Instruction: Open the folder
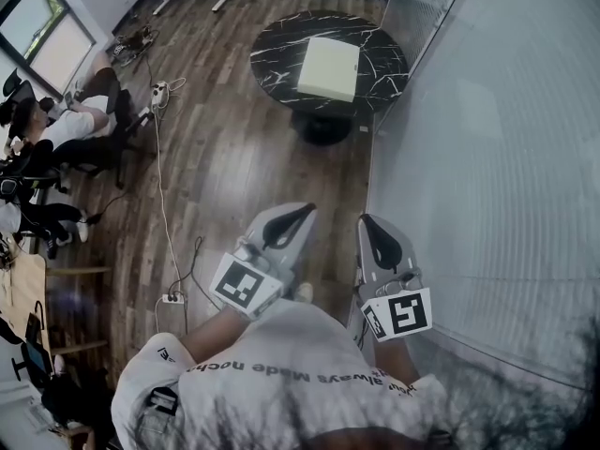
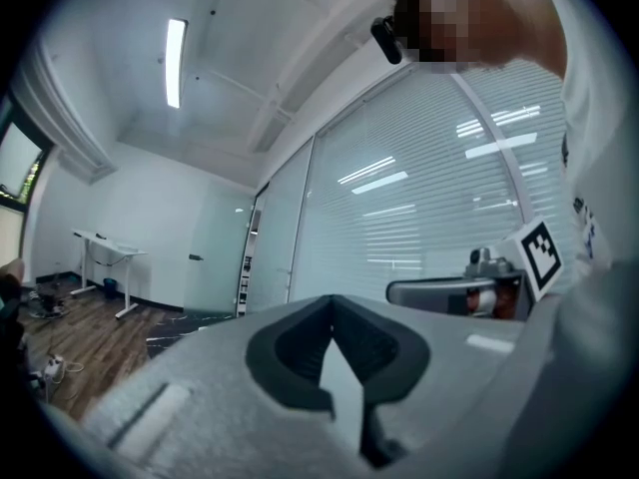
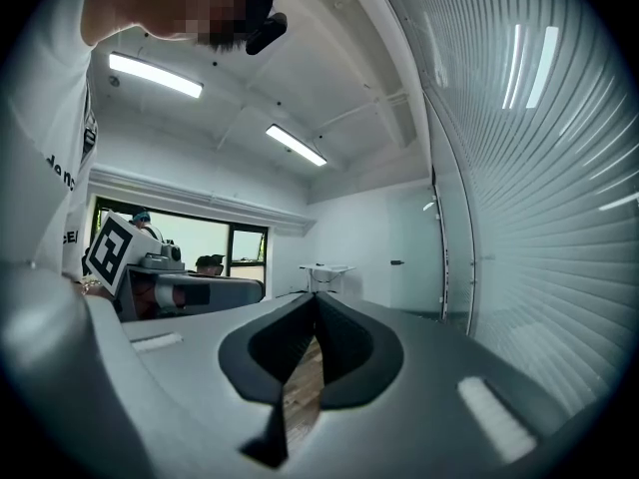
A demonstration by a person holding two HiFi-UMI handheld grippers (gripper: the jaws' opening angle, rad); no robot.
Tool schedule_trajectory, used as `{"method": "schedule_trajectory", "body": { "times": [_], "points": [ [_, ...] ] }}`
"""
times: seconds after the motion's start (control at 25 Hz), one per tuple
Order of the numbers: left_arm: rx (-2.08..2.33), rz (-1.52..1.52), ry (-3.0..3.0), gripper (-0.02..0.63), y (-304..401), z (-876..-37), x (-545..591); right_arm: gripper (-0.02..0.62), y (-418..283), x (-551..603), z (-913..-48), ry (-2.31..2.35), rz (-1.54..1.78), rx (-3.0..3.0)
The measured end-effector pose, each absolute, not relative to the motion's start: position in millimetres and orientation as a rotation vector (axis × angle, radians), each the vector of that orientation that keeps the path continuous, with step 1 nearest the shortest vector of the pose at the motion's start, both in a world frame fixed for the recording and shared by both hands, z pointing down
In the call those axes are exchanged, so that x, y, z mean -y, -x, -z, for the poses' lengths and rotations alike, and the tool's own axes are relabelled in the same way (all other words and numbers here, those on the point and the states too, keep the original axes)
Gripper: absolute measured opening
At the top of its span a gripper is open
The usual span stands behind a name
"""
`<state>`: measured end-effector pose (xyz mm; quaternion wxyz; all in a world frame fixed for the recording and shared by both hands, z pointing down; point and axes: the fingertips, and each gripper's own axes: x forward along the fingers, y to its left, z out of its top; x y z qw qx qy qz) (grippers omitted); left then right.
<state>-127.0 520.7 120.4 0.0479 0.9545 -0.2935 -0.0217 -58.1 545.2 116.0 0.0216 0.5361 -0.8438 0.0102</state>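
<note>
Cool dim light, fisheye-warped dark edges

The right hand-held gripper (image 3: pixel 316 299) had its jaws together at the tips, nothing between them. The left hand-held gripper (image 3: pixel 190 289) showed beside it at the left; a slatted glass wall (image 3: pixel 539 218) ran along the right.

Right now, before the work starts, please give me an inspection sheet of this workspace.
Surface: round black table, ahead of the grippers.
Job's things: folder lies flat on the table.
Clutter: nothing seen on the table besides the folder.
Grippers: left gripper and right gripper both shut, empty, far from the folder.
Cables: cable and power strip on the floor.
Surroundings: glass wall at right; seated person at left.
</note>
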Motion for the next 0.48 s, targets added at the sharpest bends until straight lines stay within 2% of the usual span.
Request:
{"method": "schedule_trajectory", "body": {
  "times": [0.48],
  "points": [
    [0.916,0.155,-2.91,0.003,186.0,-107.1,-370.8,0.002,121.1,-396.7,-99.3,-1.593,0.013,2.609]
  ]
}}
